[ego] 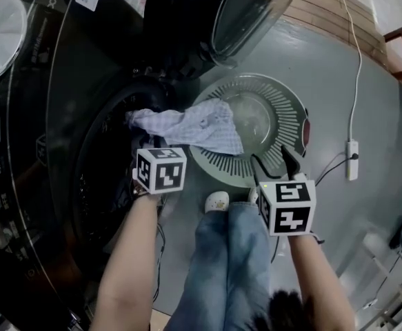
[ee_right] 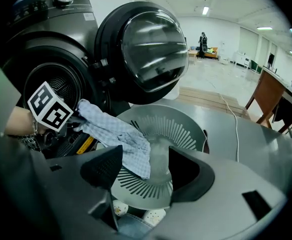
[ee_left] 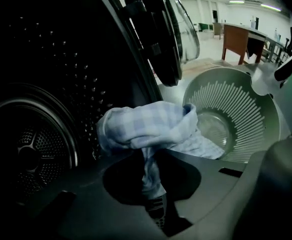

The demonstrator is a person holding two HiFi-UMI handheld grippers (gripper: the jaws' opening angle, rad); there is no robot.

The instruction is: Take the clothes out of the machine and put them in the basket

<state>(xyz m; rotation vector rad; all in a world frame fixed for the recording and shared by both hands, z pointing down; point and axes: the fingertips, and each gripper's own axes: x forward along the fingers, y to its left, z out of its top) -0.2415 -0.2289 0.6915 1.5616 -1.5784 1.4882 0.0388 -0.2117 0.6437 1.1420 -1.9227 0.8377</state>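
A light-blue checked cloth (ego: 190,126) stretches from the dark washing machine's drum opening (ego: 107,164) over the near-left rim of the round slotted basket (ego: 287,109). My left gripper (ego: 147,142) is at the machine's mouth, shut on one end of the cloth (ee_left: 146,129), which bunches just beyond the jaws (ee_left: 156,204). The cloth's far end hangs into the basket (ee_left: 246,109). My right gripper (ego: 273,161) hovers over the basket's near rim (ee_right: 151,189), open with nothing between its fingers. The cloth (ee_right: 118,134) lies to its left.
The machine's round door (ego: 214,12) stands open above the basket. A white power strip (ego: 352,158) with its cable lies on the grey floor to the right. The person's jeans and a white shoe (ego: 218,201) are just below the basket. A wooden platform (ego: 338,9) sits behind.
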